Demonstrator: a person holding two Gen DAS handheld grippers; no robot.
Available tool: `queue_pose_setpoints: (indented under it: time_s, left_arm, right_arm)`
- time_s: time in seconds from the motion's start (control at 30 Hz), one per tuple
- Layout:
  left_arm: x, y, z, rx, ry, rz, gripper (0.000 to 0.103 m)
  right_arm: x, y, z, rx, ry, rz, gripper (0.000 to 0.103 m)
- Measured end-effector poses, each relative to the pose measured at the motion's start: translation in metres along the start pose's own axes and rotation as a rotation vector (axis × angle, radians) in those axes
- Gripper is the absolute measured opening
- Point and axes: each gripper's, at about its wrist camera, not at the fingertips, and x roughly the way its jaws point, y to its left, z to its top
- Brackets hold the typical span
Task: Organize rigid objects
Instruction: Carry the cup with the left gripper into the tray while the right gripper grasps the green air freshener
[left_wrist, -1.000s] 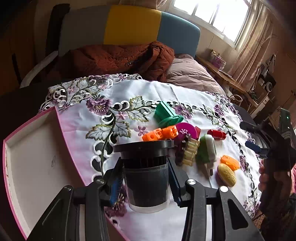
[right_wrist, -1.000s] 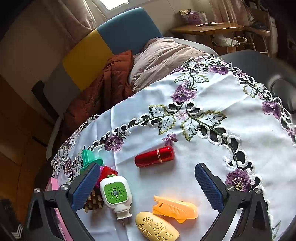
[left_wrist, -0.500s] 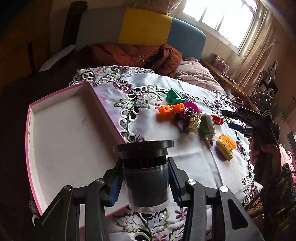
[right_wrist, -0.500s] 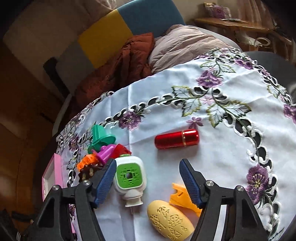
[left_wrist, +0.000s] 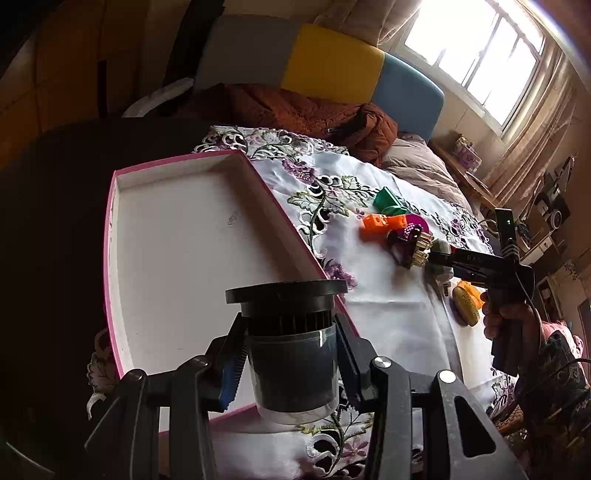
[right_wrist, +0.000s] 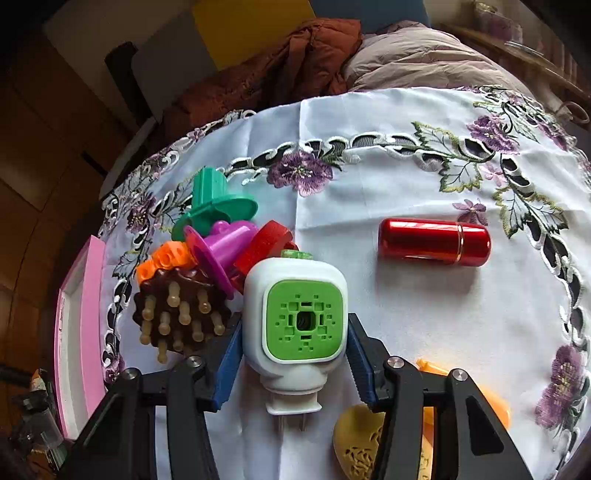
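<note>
Embroidered tablecloth (right_wrist: 388, 295), perhaps rust quilt (left_wrist: 295, 110)

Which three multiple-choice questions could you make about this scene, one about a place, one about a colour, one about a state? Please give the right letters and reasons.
1. Where does the red cylinder lie?
A. inside the pink-edged tray
B. on the white embroidered tablecloth
C. on top of the green plug-in device

2. What colour is the square face of the plug-in device between the fingers of the right hand-held gripper?
A. green
B. blue
C. yellow

3. What is the state of the left hand-held gripper?
A. open and empty
B. shut on the orange block
C. shut on the dark cylindrical container

Answers:
1 B: the cylinder rests alone on the tablecloth, apart from the tray.
2 A: the face is green in a white body.
3 C: both blue pads press the sides of the dark cylindrical container, held over the tray's near corner.
</note>
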Motion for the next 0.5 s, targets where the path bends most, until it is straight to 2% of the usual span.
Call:
queue_pose_setpoints:
  time_s: [0.07,0.27,0.5]
  left_arm:
    - [-0.001,0.005,-0.003,-0.01,0.0,0.005,0.045]
    - [0.001,0.014,-0.008,-0.033,0.003,0.021,0.045]
    - [0.003,0.021,-0.009,-0.047,0.002,0.036,0.045]
  right_arm:
    - [0.0,0.002,0.0,-0.013,-0.012,-0.007,0.053]
    - [0.003,-0.008,0.001,0.04,-0.006,0.042,0.053]
    - [0.004,-0.002,-0.003,-0.001,-0.012,0.009,0.054]
